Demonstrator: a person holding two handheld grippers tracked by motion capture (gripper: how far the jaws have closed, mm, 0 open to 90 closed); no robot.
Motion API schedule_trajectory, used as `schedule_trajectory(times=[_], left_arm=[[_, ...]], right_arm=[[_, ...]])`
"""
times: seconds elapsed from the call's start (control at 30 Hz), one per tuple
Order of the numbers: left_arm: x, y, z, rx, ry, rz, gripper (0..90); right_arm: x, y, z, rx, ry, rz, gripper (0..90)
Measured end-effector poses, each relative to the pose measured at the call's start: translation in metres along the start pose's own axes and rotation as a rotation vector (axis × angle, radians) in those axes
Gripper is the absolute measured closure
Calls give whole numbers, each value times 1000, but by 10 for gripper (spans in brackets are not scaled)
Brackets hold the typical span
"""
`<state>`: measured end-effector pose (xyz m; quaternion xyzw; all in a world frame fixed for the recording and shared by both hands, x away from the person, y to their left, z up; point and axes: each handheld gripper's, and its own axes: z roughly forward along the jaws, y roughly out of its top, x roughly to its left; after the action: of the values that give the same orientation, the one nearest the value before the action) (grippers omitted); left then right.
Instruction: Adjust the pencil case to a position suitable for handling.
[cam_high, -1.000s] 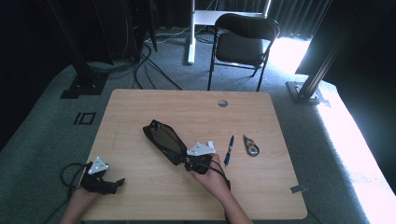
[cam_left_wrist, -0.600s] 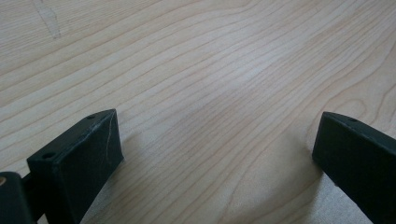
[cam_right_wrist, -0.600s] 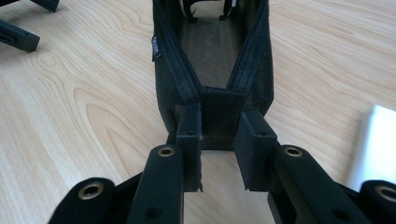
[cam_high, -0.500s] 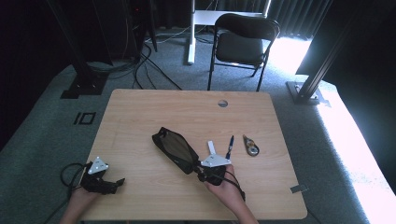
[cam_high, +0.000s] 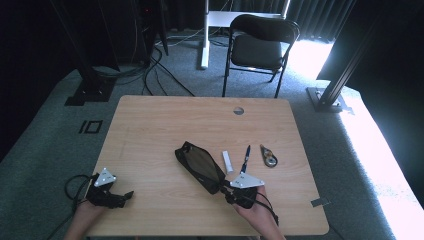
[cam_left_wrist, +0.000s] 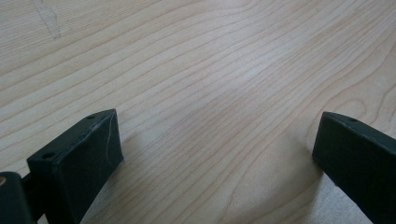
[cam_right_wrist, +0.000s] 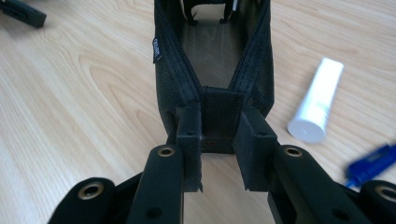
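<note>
Two grippers | our right gripper (cam_right_wrist: 217, 140) pinching mesh pouch (cam_right_wrist: 212, 70) end, white tube (cam_right_wrist: 316, 100) just right | left gripper (cam_left_wrist: 215, 154) spread over bare table (cam_left_wrist: 210, 70)

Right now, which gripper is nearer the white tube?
Right. The right gripper sits just toward the person from the white tube, its jaws shut on the end of the black mesh pouch. The left gripper rests open far across the table's left side.

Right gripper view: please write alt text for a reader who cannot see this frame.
The right gripper has its two black jaws shut on the near end of a black mesh zip pouch, which lies open on the light wooden table. A small white plastic tube lies to the right, with a blue pen nearer the camera.
</note>
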<state>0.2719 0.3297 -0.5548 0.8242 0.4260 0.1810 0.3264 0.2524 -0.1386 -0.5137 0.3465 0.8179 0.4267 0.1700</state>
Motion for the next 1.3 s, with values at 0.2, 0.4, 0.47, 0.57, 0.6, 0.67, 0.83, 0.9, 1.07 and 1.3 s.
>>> schedule_trajectory(times=[0.2,0.4,0.47,0.57,0.6,0.67,0.83,0.9,1.07,1.3], left_arm=[[0,0,0,0,0,0,16],[0,0,0,0,0,0,16],[0,0,0,0,0,0,16],[0,0,0,0,0,0,16],[0,0,0,0,0,0,16],[0,0,0,0,0,0,16],[0,0,0,0,0,0,16],[0,0,0,0,0,0,16],[0,0,0,0,0,0,16],[0,0,0,-1,0,0,16]], right_arm=[[-5,-10,-11,1,-7,14,726],[-8,-18,-22,1,-18,17,726],[-8,-21,-27,1,-20,15,726],[-8,-24,-30,-1,-16,17,725],[-9,-25,-31,2,-13,16,724],[-9,-26,-32,-3,-13,18,701],[-10,-25,-41,-19,-6,17,610],[-12,-26,-45,-20,-9,15,596],[-21,-36,-53,-8,-27,32,581],[-47,-47,-63,-41,-105,83,552]])
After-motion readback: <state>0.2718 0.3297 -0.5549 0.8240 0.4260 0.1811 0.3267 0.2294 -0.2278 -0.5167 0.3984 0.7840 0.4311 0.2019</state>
